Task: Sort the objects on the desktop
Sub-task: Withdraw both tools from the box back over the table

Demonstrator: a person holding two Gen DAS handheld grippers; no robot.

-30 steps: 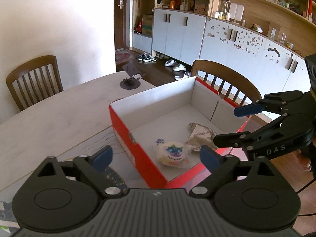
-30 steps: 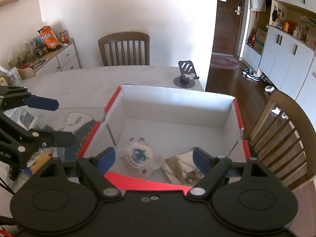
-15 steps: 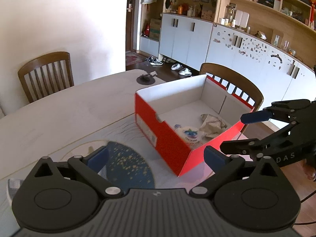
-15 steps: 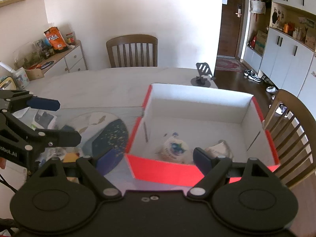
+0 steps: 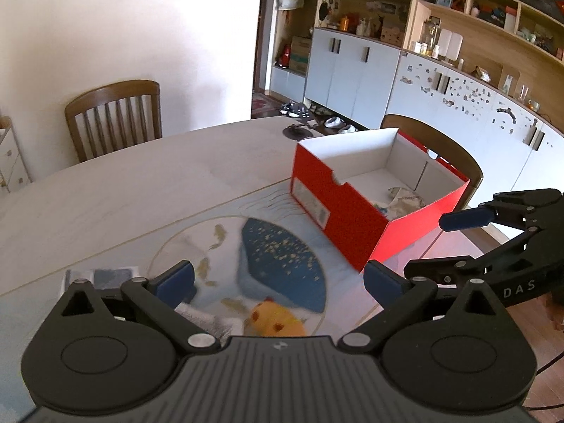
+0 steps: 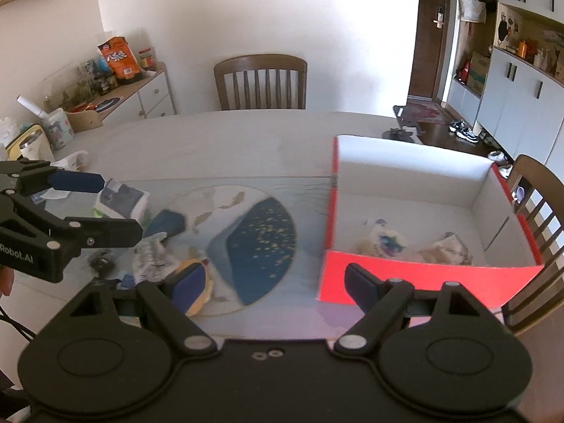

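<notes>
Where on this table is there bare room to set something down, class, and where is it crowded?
Free: the pale tabletop between the far chair and the red box, and the mat's round blue design. Crowded: the mat's left edge, with packets and a yellow item, and the box floor.

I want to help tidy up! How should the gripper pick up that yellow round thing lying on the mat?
Probably from straight above. The yellow round thing lies low and flat on the mat, right below the open left gripper, so its fingers could drop down either side and pinch across its rounded edges. It is blurred and partly hidden, so its exact shape is hard to tell.
</notes>
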